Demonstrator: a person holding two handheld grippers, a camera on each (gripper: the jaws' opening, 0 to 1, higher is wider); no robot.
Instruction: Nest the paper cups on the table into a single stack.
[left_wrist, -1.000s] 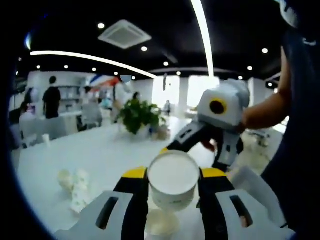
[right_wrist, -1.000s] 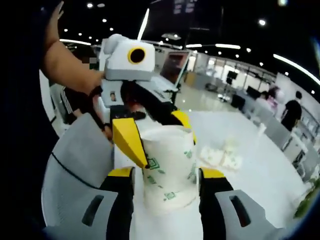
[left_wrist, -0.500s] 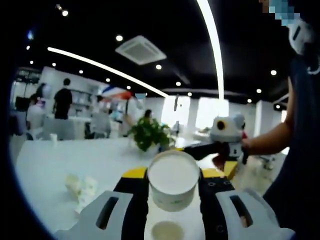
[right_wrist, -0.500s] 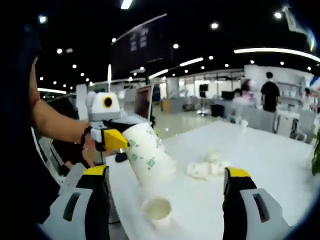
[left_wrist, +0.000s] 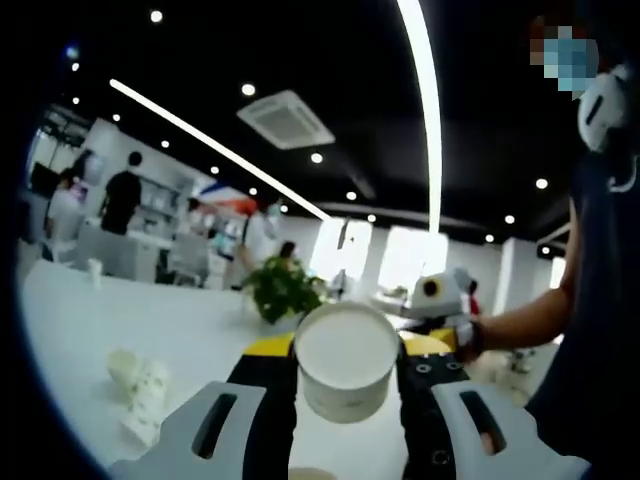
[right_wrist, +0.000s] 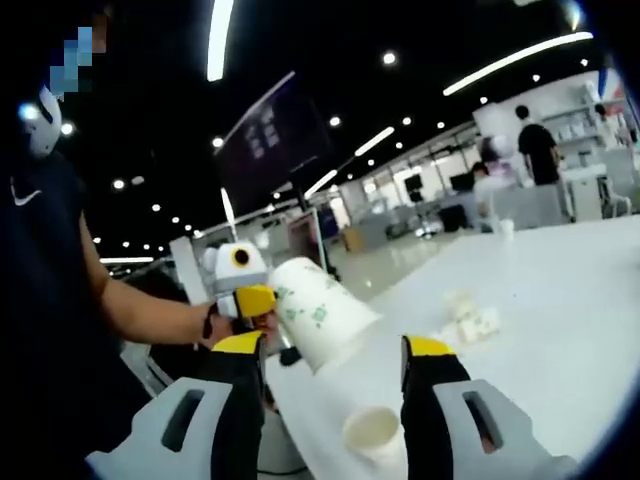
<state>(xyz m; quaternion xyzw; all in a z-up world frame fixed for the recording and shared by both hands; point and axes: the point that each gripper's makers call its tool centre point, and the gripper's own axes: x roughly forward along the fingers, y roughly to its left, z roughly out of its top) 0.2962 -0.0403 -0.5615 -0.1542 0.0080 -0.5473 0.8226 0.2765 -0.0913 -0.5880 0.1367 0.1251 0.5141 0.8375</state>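
A white paper cup sits between my left gripper's yellow-tipped jaws, its round white end facing the camera; the gripper is shut on it. In the right gripper view that gripper holds a tilted, green-printed cup stack out above the table. My right gripper is open, with nothing between its jaws, and it is seen at a distance in the left gripper view. A single cup stands upright on the white table just ahead of it. Crumpled cups lie further out.
A potted plant stands at the table's far end. A person in a dark shirt holds both grippers at the table's edge. Several people stand at counters in the background.
My right gripper let go of the cup stack a second ago, opened wide, drew back, and its jaws have since narrowed. The left gripper keeps its cup. Both views have tilted upward.
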